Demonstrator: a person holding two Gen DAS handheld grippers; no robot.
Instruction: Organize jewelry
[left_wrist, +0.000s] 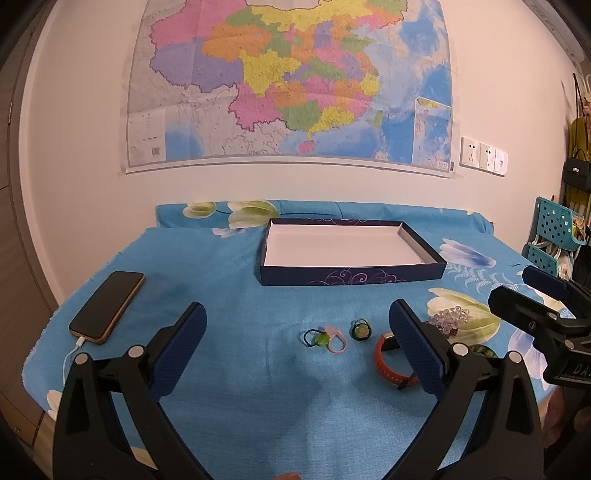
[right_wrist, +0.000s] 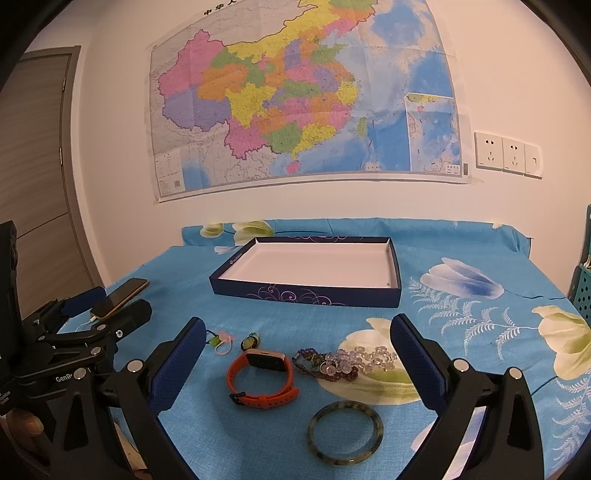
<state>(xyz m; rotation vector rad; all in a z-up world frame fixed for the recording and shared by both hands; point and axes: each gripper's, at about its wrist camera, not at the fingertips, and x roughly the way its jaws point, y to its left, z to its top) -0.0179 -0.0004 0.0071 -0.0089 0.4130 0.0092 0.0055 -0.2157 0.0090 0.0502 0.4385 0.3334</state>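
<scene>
A dark blue box (left_wrist: 351, 275) with a white inside stands empty at the back of the table; it also shows in the right wrist view (right_wrist: 306, 293). In front of it lie an orange-strapped watch (right_wrist: 262, 380), a green bangle (right_wrist: 345, 432), a pile of clear and purple beaded bracelets (right_wrist: 343, 363), a pink and green hair tie (left_wrist: 327, 338) and a small green ring piece (left_wrist: 360, 329). My left gripper (left_wrist: 297, 343) is open above the hair tie. My right gripper (right_wrist: 297, 356) is open above the watch and beads. Both hold nothing.
A phone (left_wrist: 107, 306) on a white charging cable lies at the table's left. The table wears a blue floral cloth (left_wrist: 221, 288). A map hangs on the wall behind. A teal basket rack (left_wrist: 557, 236) stands at the right.
</scene>
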